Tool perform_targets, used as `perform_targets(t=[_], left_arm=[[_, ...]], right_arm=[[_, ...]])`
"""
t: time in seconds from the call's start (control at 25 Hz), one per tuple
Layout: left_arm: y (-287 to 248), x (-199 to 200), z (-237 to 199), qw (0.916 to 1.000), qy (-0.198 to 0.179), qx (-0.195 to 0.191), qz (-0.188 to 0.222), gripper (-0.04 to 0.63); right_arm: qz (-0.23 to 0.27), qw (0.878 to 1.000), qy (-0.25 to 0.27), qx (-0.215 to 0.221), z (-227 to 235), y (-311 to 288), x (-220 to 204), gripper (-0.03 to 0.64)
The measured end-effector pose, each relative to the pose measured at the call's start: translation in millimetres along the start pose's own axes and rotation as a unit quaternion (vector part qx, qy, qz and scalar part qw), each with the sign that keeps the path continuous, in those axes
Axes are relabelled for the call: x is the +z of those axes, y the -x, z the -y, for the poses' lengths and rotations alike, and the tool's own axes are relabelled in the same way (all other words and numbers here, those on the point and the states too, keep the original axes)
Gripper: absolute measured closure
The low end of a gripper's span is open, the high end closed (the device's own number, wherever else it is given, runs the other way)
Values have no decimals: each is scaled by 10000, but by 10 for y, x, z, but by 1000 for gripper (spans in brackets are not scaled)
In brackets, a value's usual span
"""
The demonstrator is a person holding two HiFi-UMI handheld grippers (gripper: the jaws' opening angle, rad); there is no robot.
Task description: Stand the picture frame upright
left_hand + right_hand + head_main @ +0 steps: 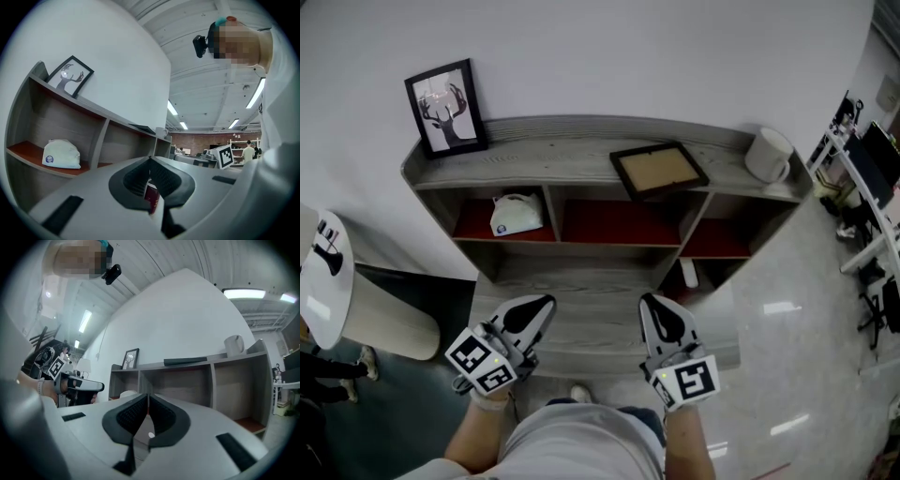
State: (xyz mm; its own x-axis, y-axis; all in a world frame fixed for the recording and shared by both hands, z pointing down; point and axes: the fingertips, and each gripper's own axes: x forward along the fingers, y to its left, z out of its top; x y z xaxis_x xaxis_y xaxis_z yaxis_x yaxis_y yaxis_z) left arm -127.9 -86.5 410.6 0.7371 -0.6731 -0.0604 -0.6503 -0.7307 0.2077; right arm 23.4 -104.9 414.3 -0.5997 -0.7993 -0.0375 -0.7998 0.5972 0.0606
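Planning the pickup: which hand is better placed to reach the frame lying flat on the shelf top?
Probably right. The flat picture frame lies on the right half of the shelf, almost straight ahead of the right tongs; the left tongs sit further left. Both are shut and empty.

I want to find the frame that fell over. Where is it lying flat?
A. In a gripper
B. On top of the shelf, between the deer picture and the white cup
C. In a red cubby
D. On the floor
B: the flat picture frame lies on the shelf top, to the right of the standing deer picture and to the left of the white cup.
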Motion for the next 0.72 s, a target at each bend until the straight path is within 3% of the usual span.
perform_targets(t=[0.24, 0.72], left_arm=[[95, 47, -237, 9999, 0, -118, -10, 580], [122, -9, -316, 9999, 134, 17, -82, 580]], right_arm=[[-54, 9988, 457, -174, 59, -272, 89, 595], [60, 9941, 1012, -394, 473, -484, 439, 595]])
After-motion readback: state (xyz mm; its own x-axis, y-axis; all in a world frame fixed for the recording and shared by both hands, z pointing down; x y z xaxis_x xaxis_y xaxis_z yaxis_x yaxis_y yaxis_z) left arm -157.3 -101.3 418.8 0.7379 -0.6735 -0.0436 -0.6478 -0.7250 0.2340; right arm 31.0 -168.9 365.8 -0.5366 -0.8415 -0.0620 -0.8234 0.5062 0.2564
